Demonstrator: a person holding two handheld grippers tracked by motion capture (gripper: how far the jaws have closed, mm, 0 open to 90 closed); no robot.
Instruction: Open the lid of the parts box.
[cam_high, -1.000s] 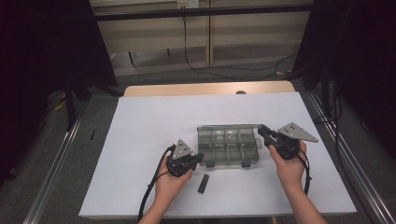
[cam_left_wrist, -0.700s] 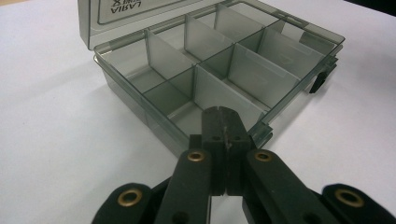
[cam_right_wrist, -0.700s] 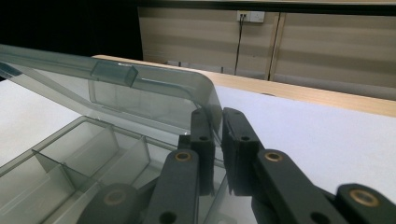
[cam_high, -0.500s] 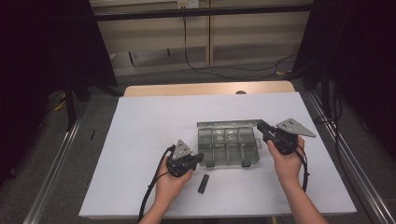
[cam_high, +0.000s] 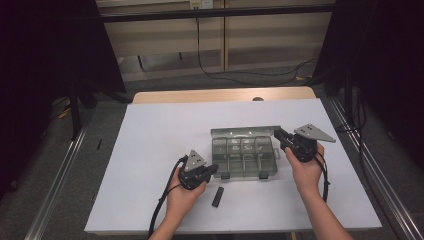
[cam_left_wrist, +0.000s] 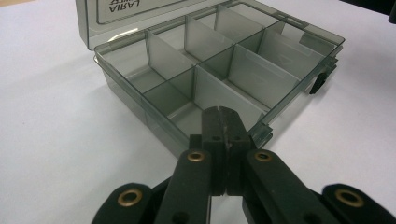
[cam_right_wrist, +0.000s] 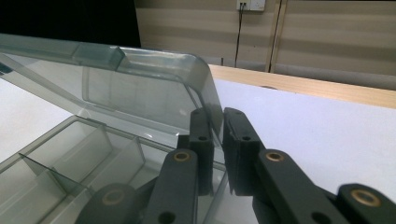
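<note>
Lid (cam_right_wrist: 140, 88) now swung up higher, pinched at right edge by right gripper (cam_right_wrist: 215, 154). Left gripper (cam_left_wrist: 223, 135) fully closed, empty, pressing near-left edge of box (cam_high: 245, 157) mid-table. Opening nearly done.

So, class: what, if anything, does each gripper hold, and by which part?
The right gripper pinches the box's raised lid at its side edge. The left gripper is shut, holding nothing.

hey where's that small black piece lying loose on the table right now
In the high view the small black piece lies on the white table near its front edge, just right of the left gripper and in front of the compartment box.
</note>
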